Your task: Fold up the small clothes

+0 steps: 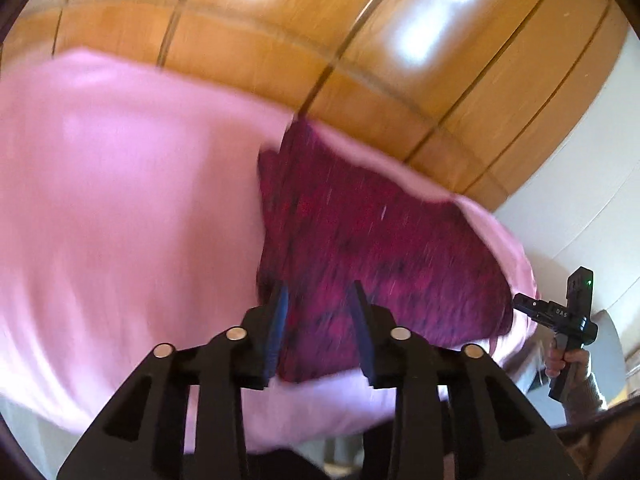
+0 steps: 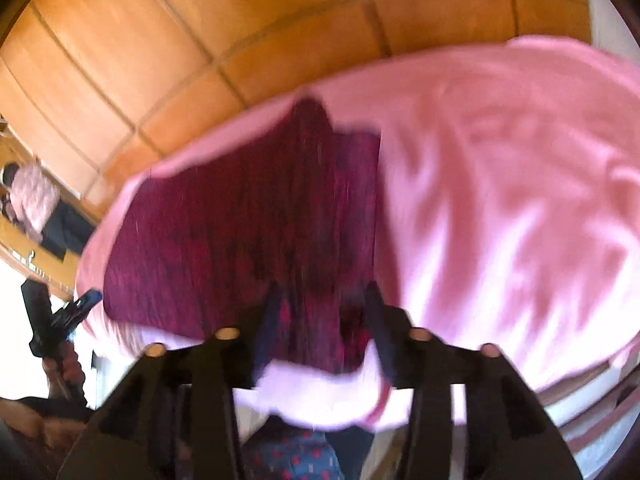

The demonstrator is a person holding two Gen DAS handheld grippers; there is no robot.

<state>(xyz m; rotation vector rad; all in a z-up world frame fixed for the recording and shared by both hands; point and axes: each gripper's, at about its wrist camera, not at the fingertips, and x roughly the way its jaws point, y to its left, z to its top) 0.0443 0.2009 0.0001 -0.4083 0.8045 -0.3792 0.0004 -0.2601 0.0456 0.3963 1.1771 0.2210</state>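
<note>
Left tongs (image 1: 318, 320) at bottom centre of the left view: apart, clamped on nothing, with blue pads (image 1: 280, 320) facing each other across a gap. Right tongs (image 2: 324, 320) at bottom centre of the right view: likewise apart and empty, blur notwithstanding. Beyond both, centre of each frame: the garment (image 1: 360, 240), lying on a sheet (image 1: 120, 200), its near hem just past the tips. Judged as the moment for choosing the next grip, not yet a pinch. To do it well: come down on the near hem at two corners, one pair of tongs each. Bite only the dark knit and not the pink layer under it. Lift both corners together and level, carry them toward the top of the frame, and lay edge on edge before letting go. Worth checking for a stray layer first, since a ridge seems to run up the middle in the right view; too smeared to tell for certain. As to materials: a dark magenta, flecked, limp and roughly rectangular knit, likely to sag between the two grips. Underneath, smooth, pale pink, softly creased, easy to snag. Across the top, glossy orange wood panels (image 1: 280, 40) with dark seams and bright glare patches.
</note>
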